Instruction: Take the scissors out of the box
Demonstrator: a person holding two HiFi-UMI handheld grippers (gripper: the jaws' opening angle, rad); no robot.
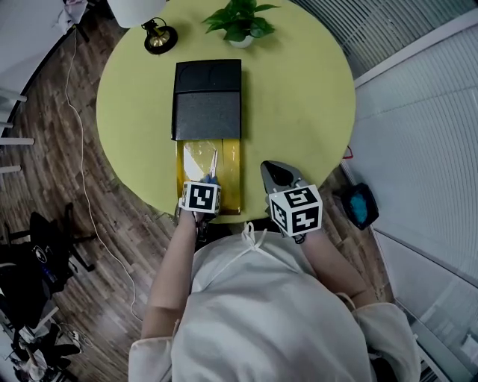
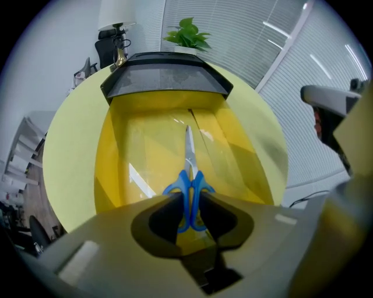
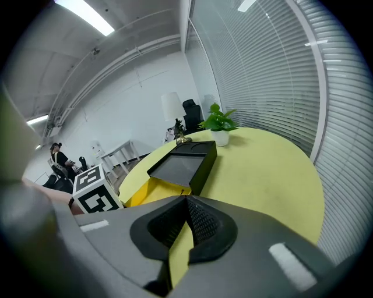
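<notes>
- scissors [image 2: 187, 169] lie in the pulled-out yellow tray [image 2: 116, 151] of the box [image 1: 208, 112], blades toward the black cover [image 2: 166, 78], blue handles at your end.
- your left gripper [image 2: 187, 201] points steeply down into the tray, and its own view shows the jaws pinching the blue handles from both sides.
- the head view does not show that grip: the gripper's marker cube [image 1: 200, 198] covers the handles, and only the blades show above it.
- your right gripper [image 1: 272, 173] hovers over the near edge of the round yellow-green table [image 1: 299, 97], just right of the tray and apart from it.
- its own view shows the jaws pressed together at the tips, with only bare tabletop visible in the gap behind them.
- that view takes in the box from the side but not the scissors, which sit below the tray wall.
- only the head view shows the whole layout: the box mid-table, with a plant [image 1: 240, 21] and a lamp base [image 1: 159, 36] at the far edge.
</notes>
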